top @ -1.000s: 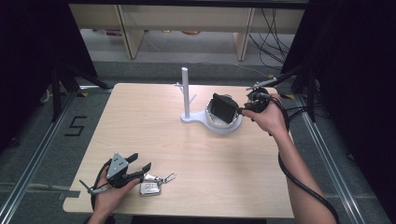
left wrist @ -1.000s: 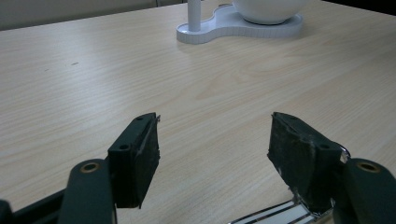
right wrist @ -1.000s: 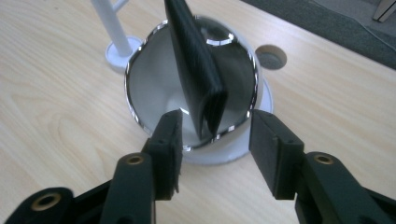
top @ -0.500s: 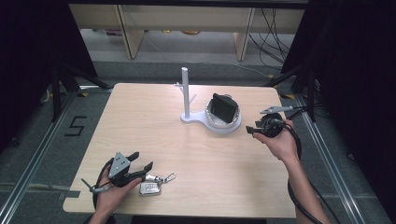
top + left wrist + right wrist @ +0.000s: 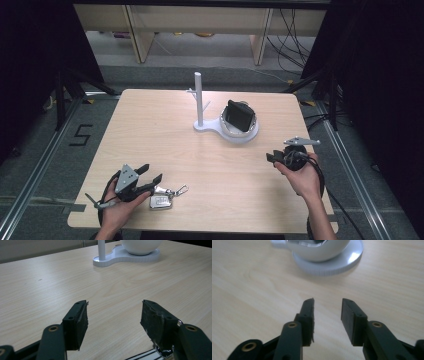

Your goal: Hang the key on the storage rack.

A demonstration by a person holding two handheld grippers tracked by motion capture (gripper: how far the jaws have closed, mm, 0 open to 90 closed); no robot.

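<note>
Our left gripper [image 5: 150, 181] rests at the table's [image 5: 165, 135] near edge, far left of the white stand [image 5: 227, 131], jaws spread and easing inward, with the key fob [image 5: 161, 201] and its key ring [image 5: 176, 190] lying just beside them, apparently lined up for a pick. On the stand's dish the dark wallet-like case [image 5: 239, 115] leans upright, so it seems already set down. To the stand's right our right gripper [image 5: 272, 157] hangs empty, jaws half-narrowed and closing on nothing.
</note>
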